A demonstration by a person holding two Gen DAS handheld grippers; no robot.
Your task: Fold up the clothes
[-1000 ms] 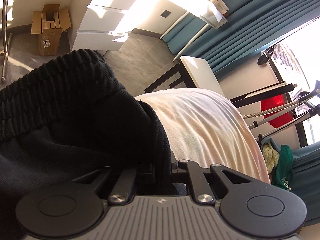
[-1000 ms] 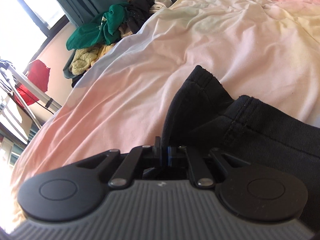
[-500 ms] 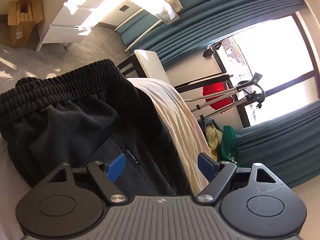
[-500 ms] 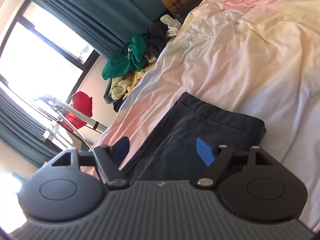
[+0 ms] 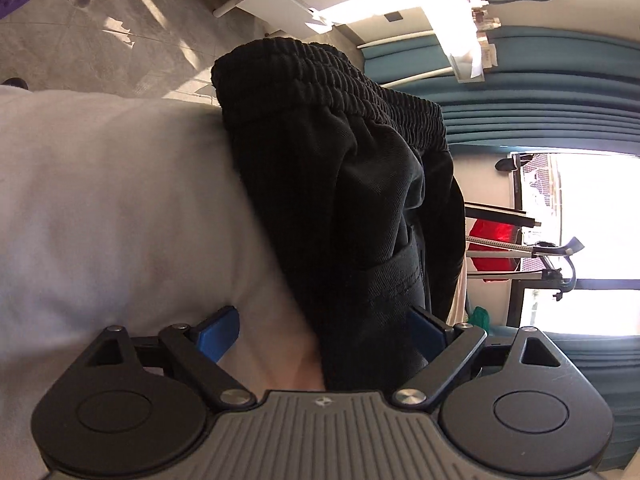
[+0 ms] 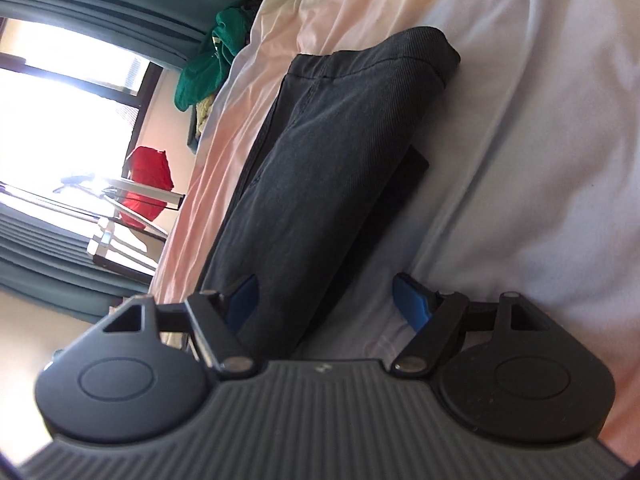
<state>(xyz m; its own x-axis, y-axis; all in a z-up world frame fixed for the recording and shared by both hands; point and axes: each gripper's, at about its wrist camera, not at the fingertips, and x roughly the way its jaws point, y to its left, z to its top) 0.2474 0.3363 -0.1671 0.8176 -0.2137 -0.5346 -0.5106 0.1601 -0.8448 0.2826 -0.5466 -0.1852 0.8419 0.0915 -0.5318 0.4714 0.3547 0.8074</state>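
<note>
Both grippers hang over the bed, and the black trousers [image 5: 360,208] lie folded on the pale sheet [image 5: 112,208], elastic waistband at the far end. The left gripper [image 5: 324,330] is opening, jaws spreading wide, cloth lying between the pads but not pinched. The right gripper [image 6: 324,300] stands spread too, one blue pad over the trouser leg [image 6: 312,168], nothing gripped.

The risk, I'd say: a pad snags the top layer and drags the fold open, or the loose waistband end slips over the mattress edge.

Around them: a heap of green and yellow clothes [image 6: 208,64], something red [image 6: 148,188] by the window, teal curtains [image 5: 552,92]. Nothing blocks the bundle.
</note>
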